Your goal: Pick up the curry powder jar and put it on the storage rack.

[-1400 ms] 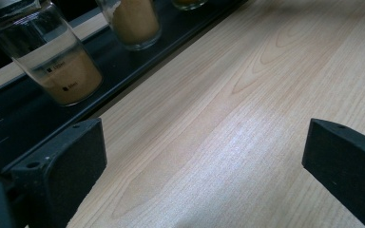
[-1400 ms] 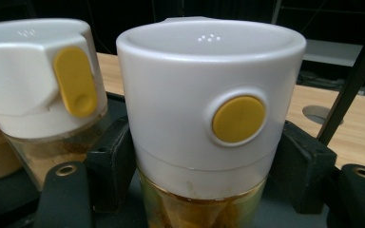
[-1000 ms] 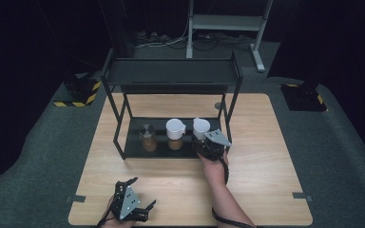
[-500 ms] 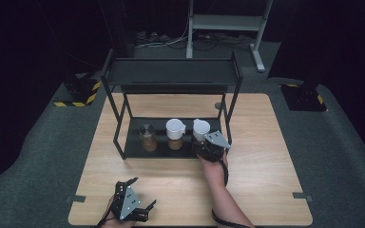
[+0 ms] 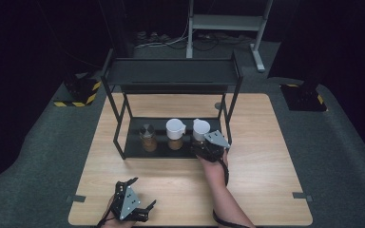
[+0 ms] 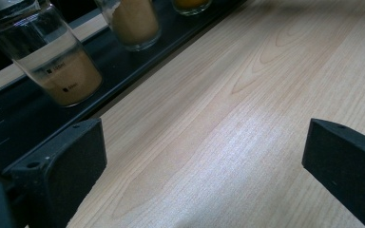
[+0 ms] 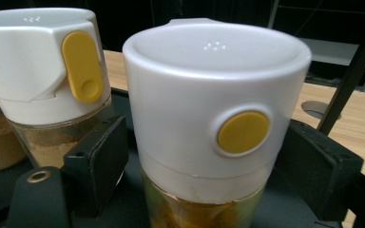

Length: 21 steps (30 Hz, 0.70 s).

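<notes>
- Right jar [image 7: 209,128], white lid with yellow button, orange-brown contents, stood on the rack's black tray [image 5: 135,149], rightmost of three.
- Right tool [image 5: 208,151]: jaws either side of that jar; contact unclear, cannot tell if gripping.
- Middle jar [image 7: 52,76] just beside; third jar [image 5: 147,136] lidless, brown powder.
- Left tool [image 5: 135,209] wide, empty, over counter [image 5: 266,156].

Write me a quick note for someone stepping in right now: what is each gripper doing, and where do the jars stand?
Right gripper: jaws open on either side of the rightmost white-lidded jar, not yet closed.
Left gripper: open, idle over the near table edge.
All three jars stand on the black rack's bottom tray: middle white-lidded jar, glass jar at left.
Done: approach. Left: probably close and lift.
</notes>
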Tool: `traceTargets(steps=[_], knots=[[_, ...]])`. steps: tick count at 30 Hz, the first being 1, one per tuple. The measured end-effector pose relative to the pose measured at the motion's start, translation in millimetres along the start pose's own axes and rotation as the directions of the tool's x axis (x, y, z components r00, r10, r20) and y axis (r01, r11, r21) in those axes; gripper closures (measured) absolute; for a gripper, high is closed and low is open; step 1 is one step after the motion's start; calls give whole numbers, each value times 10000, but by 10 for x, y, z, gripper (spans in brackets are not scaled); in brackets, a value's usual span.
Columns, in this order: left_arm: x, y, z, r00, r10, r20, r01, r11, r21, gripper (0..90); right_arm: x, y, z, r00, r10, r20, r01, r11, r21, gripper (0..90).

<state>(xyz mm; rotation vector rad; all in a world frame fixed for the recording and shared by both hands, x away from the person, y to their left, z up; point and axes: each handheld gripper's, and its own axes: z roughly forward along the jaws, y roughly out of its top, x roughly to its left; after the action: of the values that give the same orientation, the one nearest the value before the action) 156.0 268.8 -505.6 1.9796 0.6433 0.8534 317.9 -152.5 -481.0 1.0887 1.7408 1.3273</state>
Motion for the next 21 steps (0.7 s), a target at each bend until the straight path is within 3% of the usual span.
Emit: traceTargets(steps=[15, 21], knots=[[-8, 13, 8, 10000, 52, -7, -52, 10000, 69, 13, 47, 56, -136, 9999, -3, 116, 5, 9998, -211, 127], [-8, 17, 10, 10000, 87, 4, -87, 9999, 92, 13, 29, 103, -222, 9999, 100, -86, -103, 9994, -321, 102]])
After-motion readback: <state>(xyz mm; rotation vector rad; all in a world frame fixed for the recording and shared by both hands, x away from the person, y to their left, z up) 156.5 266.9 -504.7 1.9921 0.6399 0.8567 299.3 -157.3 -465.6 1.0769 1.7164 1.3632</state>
